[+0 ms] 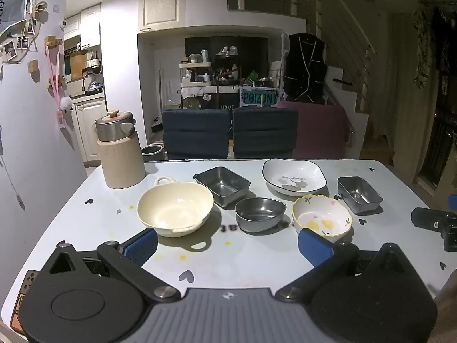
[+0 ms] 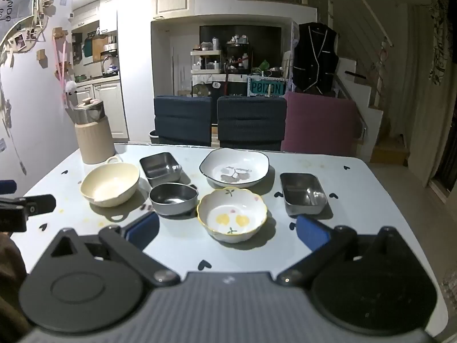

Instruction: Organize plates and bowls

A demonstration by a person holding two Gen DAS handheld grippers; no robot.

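Steel and ceramic dishes lie spread singly on the white bench (image 1: 245,260), none stacked yet. Far row in the left wrist view: cream handled bowl (image 1: 174,208), square steel tray (image 1: 222,181), white dark-rimmed plate (image 1: 294,176), rectangular steel tray (image 1: 359,191). Near row: round steel bowl (image 1: 260,213) and flowered yellow-rimmed bowl (image 1: 322,216), the two just beside each other; I cannot tell whether their rims touch.

Left gripper (image 1: 227,244): jaws fully spread, nothing between the pads, hovering short of the near row. Right gripper (image 2: 227,230): same, wide open and empty, with the flowered bowl directly ahead of it.

Risks as judged from this layout:
- Ceramic rims are thick and glazed; a pinch on the flowered bowl's scalloped edge could slip or tip the bowl, and a drop onto the hard bench could chip it.
- Round steel bowl sits close to the flowered bowl and the square tray. A jaw coming down between them could shove a neighbour and start a slide on the smooth top.
- Rectangular tray lies nearest the right edge of the bench; a push from the left could carry it off.
- Both grippers work the same narrow patch, so they could collide if they reach together.
- Nesting a ceramic piece into steel of the wrong shape would leave it rocking.
- Tall beige canister (image 1: 121,157) at the far left corner may be knocked when reaching for the cream bowl.
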